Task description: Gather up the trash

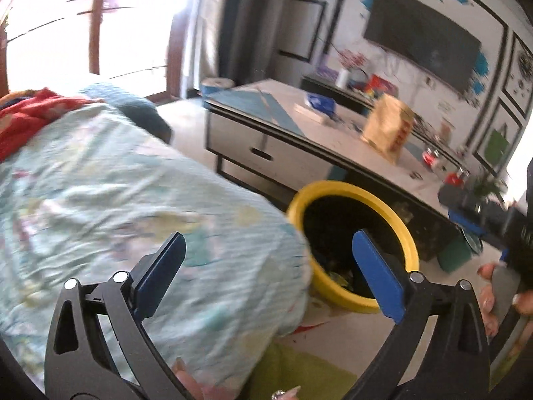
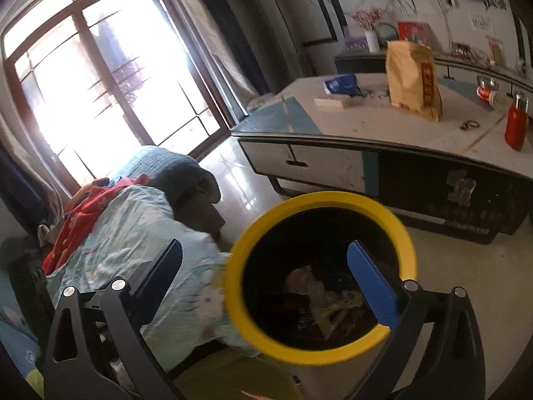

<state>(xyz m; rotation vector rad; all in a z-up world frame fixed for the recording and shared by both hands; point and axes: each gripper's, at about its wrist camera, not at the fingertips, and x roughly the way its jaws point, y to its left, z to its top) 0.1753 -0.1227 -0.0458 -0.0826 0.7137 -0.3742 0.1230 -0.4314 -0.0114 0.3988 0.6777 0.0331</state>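
Observation:
A yellow-rimmed trash bin point(image 1: 336, 188) stands on the floor between the bed and the coffee table; it also shows in the right wrist view point(image 2: 319, 200). Crumpled trash point(image 2: 319, 293) lies at its bottom. My left gripper point(image 1: 266, 273) is open and empty, above the bed's edge to the left of the bin. My right gripper point(image 2: 263, 276) is open and empty, right above the bin's mouth. A brown paper bag point(image 2: 413, 76), a blue packet point(image 2: 343, 85) and a red bottle point(image 2: 516, 126) stand on the table.
A light-green quilt point(image 1: 116, 200) covers the bed on the left. The white coffee table point(image 2: 383, 126) with drawers stands behind the bin. A TV point(image 1: 423, 36) hangs above a low cabinet. A bright window point(image 2: 110, 76) is at the back left.

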